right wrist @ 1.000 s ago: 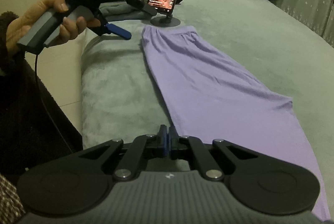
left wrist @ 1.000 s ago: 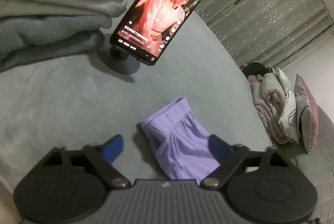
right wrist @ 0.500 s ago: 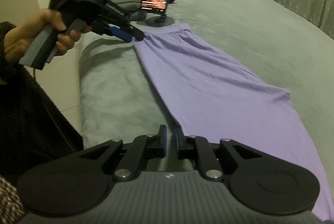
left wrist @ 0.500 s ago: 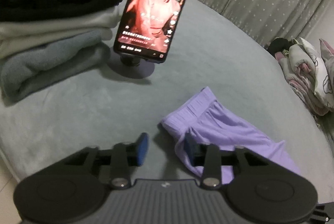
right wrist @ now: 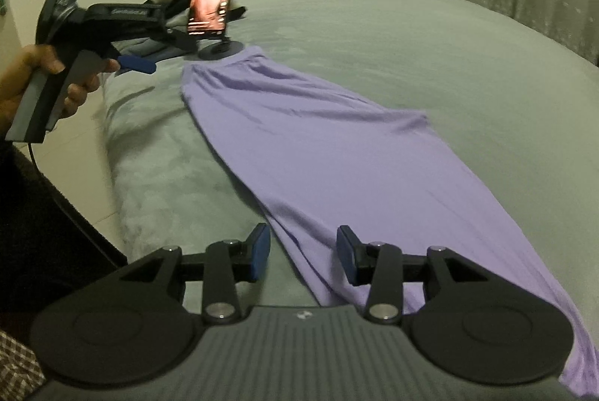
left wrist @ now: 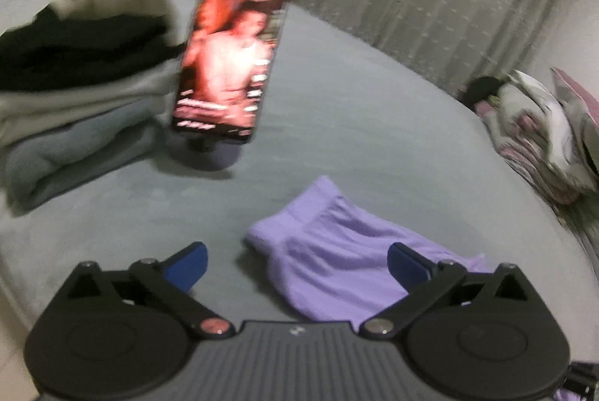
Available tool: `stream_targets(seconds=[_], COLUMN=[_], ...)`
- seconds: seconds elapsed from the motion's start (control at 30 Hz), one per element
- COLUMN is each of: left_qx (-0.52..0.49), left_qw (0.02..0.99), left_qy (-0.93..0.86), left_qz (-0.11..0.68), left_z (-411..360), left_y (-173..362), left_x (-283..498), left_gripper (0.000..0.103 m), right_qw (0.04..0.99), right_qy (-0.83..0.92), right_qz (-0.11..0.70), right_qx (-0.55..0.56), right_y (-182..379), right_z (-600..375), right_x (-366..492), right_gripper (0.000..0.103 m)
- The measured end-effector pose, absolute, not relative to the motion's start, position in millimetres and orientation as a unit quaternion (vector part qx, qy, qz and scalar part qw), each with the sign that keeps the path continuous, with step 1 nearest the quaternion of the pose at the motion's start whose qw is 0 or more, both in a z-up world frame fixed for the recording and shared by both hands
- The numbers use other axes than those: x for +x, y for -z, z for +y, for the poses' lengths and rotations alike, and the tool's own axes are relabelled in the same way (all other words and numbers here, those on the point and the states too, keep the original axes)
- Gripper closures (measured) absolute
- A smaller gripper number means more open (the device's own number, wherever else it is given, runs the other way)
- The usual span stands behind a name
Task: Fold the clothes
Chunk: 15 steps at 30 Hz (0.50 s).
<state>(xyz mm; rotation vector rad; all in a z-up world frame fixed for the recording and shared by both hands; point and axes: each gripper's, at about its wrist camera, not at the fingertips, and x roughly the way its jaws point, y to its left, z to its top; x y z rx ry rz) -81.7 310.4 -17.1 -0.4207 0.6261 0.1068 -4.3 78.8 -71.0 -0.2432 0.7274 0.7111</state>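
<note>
Purple trousers [right wrist: 337, 154] lie stretched flat along the grey bed, folded lengthwise, waistband [left wrist: 299, 214] at the far end by the phone stand. My left gripper [left wrist: 297, 264] hovers over the waistband with its jaws opening wide; the cloth lies below them and the pads press nothing. In the right wrist view the left gripper [right wrist: 149, 58] is held by a hand just left of the waistband. My right gripper [right wrist: 303, 259] sits above the trousers' near left edge, jaws opening, and the blue pads stand apart from the cloth.
A phone [left wrist: 232, 64] playing a video stands on a round stand behind the waistband. A stack of folded clothes [left wrist: 82, 83] sits at the far left. Crumpled floral bedding [left wrist: 543, 139] lies at the right. The bed's left edge [right wrist: 112, 154] drops to the floor.
The right gripper went from shut to open and let go of the trousers' edge. The left gripper narrowed, then spread wide, and rose and swung over the waistband.
</note>
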Motion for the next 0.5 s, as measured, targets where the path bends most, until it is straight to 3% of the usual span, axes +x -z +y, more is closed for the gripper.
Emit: stream_targets(seconds=[0.5], left_qx=[-0.054], left_qw=[0.937], left_qy=[0.135], left_qz=[0.317], left_z=[192], left_y=[22], left_x=[-72], left_gripper=[0.001], right_qw=[0.895], right_qy=[-0.255], right_qz=[0.359], right_qx=[-0.073], right_y=[78], right_z=[-9], right_x=[-37], right_gripper=[0.059])
